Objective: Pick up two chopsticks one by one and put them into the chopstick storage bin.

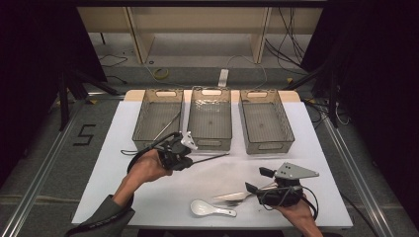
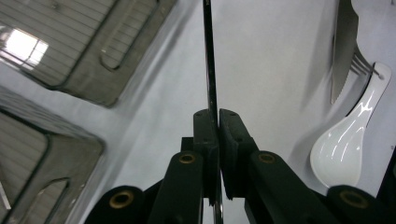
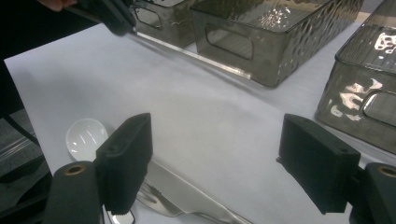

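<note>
A thin rod (image 2: 208,56) is held clamped in the left claw (image 1: 189,159) above the counter (image 1: 123,148) near the bins (image 1: 157,138), the right claw (image 3: 217,163) apart; slippage is judged possible, given the narrow grip.

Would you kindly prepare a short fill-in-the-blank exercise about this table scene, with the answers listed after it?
1. The left gripper is shut on a thin dark ____.
2. The number of mesh baskets standing in a row on the white table is ____.
3. The jaws of the right gripper stand ____, with nothing between them.
4. The white spoon lies beside a knife and a ____.

Missing words: chopstick; three; open; fork
</note>
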